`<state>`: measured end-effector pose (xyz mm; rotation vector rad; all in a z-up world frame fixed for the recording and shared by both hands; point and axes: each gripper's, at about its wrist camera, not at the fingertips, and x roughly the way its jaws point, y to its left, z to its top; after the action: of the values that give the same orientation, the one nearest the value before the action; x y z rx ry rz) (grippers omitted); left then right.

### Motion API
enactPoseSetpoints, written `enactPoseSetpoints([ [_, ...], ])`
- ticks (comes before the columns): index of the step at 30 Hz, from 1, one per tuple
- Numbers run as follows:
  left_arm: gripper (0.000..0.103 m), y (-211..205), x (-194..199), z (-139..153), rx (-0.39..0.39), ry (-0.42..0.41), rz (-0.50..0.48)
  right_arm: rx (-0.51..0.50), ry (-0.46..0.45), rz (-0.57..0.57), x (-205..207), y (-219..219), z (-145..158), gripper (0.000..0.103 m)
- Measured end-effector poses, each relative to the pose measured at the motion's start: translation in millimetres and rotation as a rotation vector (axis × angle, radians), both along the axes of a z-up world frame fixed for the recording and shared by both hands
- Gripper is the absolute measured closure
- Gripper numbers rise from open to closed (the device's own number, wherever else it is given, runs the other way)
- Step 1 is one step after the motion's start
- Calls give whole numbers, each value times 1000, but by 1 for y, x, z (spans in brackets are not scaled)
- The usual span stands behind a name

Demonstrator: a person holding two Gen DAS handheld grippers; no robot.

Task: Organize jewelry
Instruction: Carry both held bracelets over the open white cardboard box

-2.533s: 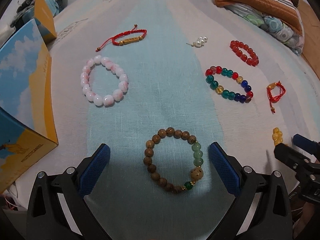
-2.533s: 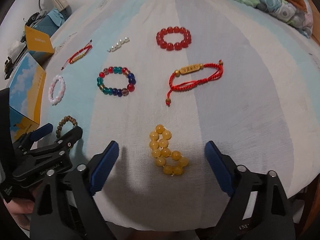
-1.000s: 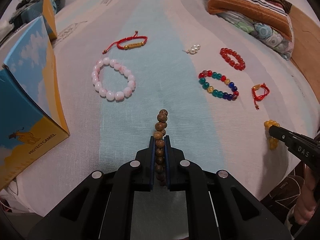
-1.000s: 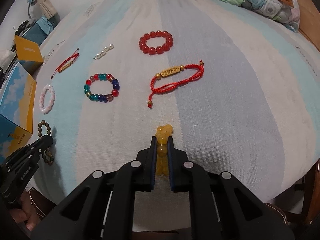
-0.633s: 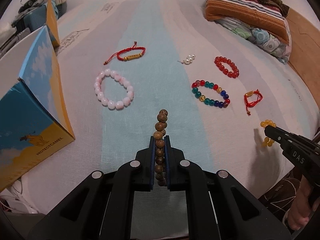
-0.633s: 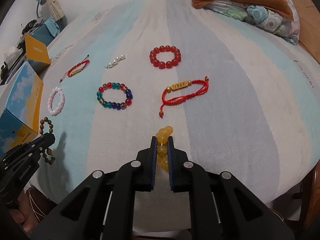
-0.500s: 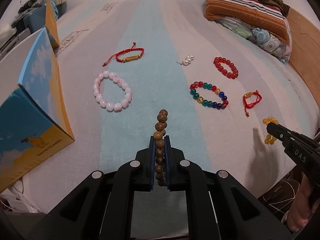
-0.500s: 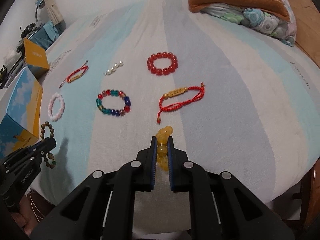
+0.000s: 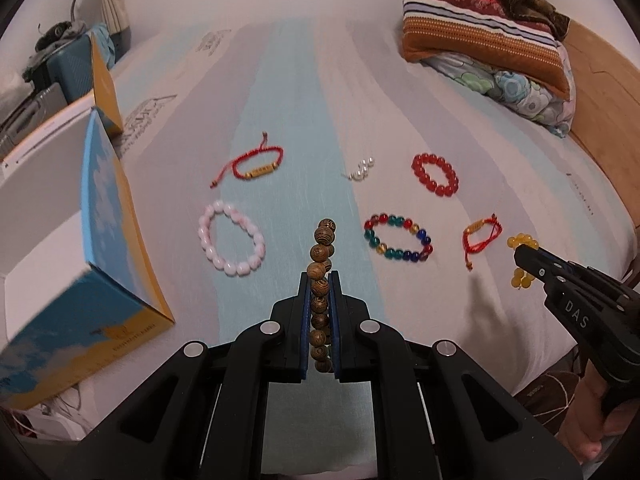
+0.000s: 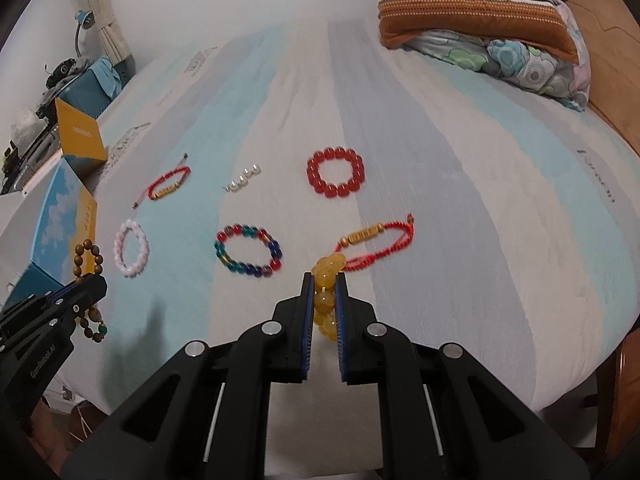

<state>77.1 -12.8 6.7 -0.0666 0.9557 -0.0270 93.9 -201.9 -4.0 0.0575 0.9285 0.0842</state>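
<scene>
wooden bracelet (image 9: 320, 280) pinched in left tongs (image 9: 320, 276), green bead (image 10: 103, 330) visible only from right

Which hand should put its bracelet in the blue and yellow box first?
Probably the left. The left gripper is shut on the wooden bracelet, and the box lies close on its left. The right gripper, shut on the yellow bracelet, is farther off.

Dim, warm indoor light, soft shadows, strong fisheye bending with dark corners, slight motion blur.
</scene>
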Motion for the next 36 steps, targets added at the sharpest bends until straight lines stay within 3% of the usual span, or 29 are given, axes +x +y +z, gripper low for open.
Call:
enactPoseSetpoints([
  [20, 96, 60, 19, 62, -8, -60, 66, -25, -73, 88, 40, 74, 66, 94],
  [36, 95, 182, -21, 84, 29, -77, 274, -20, -133, 314, 27, 223, 99, 94],
])
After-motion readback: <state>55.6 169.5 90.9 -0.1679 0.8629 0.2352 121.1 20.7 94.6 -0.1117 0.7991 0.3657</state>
